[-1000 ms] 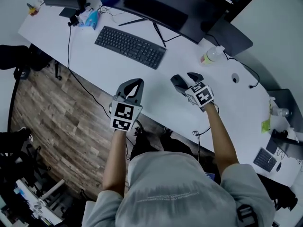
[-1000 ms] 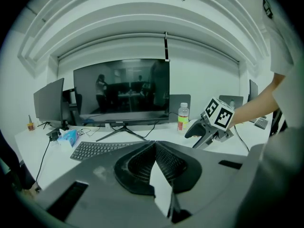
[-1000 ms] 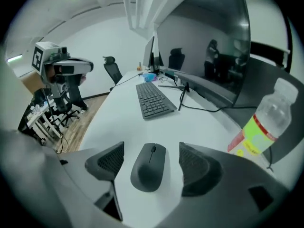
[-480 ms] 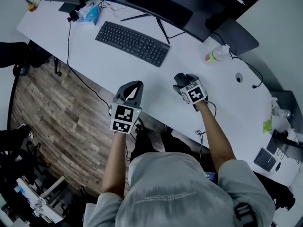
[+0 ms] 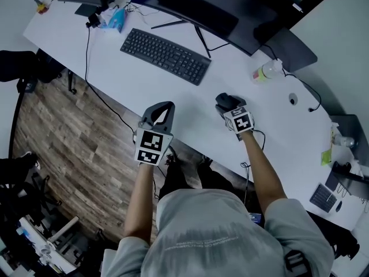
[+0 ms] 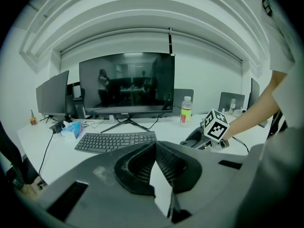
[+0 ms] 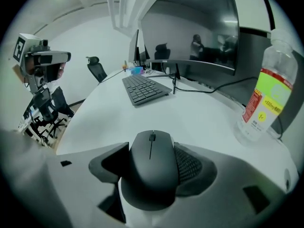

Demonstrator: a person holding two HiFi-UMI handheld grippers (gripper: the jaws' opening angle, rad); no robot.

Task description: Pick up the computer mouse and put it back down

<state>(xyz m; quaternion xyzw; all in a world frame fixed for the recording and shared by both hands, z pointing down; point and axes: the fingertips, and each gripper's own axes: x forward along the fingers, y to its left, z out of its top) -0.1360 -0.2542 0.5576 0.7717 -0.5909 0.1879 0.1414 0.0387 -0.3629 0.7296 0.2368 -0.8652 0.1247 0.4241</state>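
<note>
Mouse (image 7: 151, 167) is clamped between our right gripper's (image 7: 152, 161) jaws, at 4 o'clock from the keyboard (image 5: 165, 56) (bottle (image 5: 265, 71) at its 2 o'clock). Our left gripper (image 6: 154, 161) is closed on nothing, at the desk (image 5: 115, 79) edge.

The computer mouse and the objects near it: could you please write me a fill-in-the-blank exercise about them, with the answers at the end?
1. The right gripper is shut on the two ____ of the computer mouse.
2. The left gripper has its jaws together and holds ____.
3. In the right gripper view, the bottle stands upright to the ____ of the computer mouse.

Missing words: sides; nothing; right.
</note>
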